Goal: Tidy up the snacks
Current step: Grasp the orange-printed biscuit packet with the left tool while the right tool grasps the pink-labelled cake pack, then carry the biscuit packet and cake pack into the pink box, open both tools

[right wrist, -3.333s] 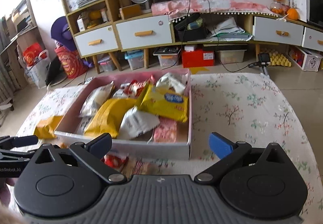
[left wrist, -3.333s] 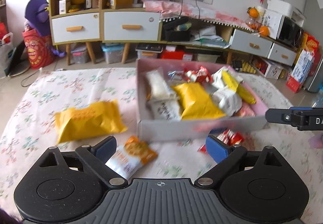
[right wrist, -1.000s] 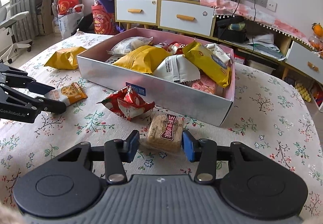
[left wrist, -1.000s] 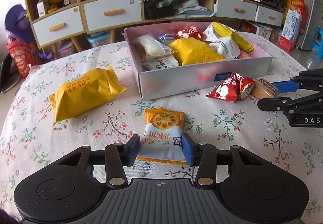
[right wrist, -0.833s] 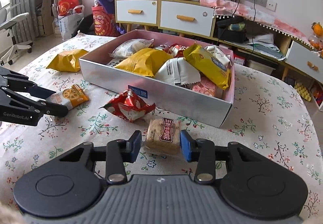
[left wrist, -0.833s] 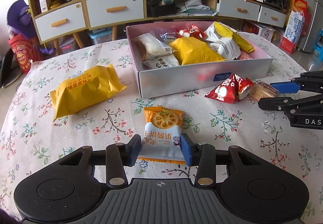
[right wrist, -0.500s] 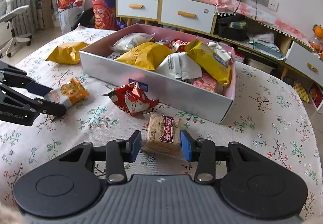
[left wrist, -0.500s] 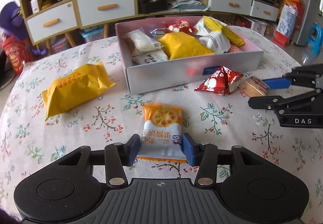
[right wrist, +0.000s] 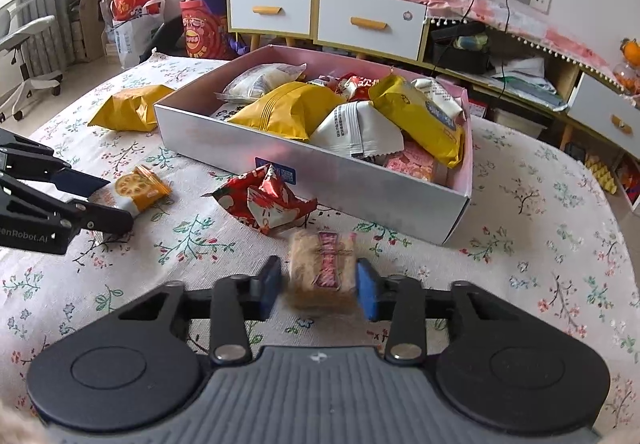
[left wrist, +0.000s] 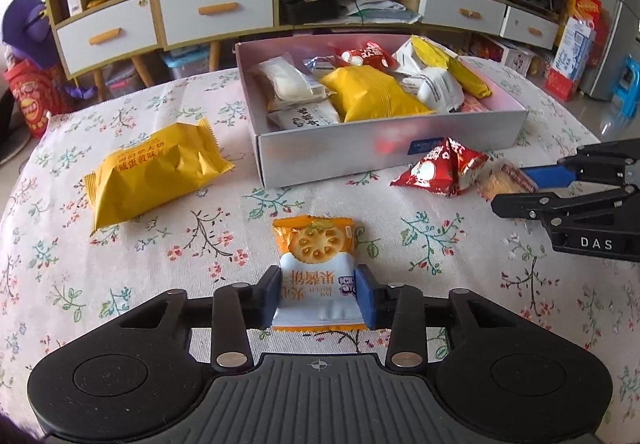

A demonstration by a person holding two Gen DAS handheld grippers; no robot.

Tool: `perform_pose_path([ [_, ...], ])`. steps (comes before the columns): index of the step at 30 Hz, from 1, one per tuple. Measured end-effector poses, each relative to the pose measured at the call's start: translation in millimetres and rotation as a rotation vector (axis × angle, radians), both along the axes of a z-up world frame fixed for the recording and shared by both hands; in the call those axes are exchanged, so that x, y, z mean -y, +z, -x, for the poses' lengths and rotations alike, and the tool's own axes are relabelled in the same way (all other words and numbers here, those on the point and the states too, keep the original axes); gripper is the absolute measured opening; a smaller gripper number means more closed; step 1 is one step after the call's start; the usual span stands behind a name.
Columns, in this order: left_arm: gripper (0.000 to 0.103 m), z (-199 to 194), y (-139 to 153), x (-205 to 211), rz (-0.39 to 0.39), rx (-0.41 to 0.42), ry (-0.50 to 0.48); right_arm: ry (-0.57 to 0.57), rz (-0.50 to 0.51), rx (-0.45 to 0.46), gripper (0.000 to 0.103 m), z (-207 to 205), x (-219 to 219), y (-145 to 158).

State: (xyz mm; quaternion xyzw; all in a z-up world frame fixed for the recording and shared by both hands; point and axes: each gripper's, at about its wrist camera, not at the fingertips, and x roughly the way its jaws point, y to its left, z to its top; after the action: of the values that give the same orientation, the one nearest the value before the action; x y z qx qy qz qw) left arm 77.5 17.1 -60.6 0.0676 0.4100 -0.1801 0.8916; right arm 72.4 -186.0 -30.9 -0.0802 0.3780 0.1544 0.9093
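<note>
Where snacks lie: red packet (right wrist: 267,203) beside box (right wrist: 360,187).

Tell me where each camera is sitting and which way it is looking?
Left wrist: rides on the left gripper, looking forward over the table at the snack box; its own blue fingers clamp an orange cracker packet, and the right gripper shows at the right edge.
Right wrist: rides on the right gripper, looking forward toward the box and the cabinets; its fingers clamp a brown biscuit pack, and the left gripper shows at the left edge.
Shared: box, red triangular packet, both held snacks.
</note>
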Motion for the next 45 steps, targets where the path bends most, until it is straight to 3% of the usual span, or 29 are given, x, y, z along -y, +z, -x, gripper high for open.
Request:
perform_pose_path([
  [13,0.035,4,16,-15,0.075,0.001,0.049,0.021,-0.019,0.015,0.031,6,4,15],
  [31,0.035,-12,48,-27,0.188,0.08,0.102,-0.091,-0.165,0.079,0.031,-21,22,45],
  [45,0.035,-55,49,4,0.173,0.109,0.068,-0.111,-0.22,0.095,0.032,-63,14,53],
])
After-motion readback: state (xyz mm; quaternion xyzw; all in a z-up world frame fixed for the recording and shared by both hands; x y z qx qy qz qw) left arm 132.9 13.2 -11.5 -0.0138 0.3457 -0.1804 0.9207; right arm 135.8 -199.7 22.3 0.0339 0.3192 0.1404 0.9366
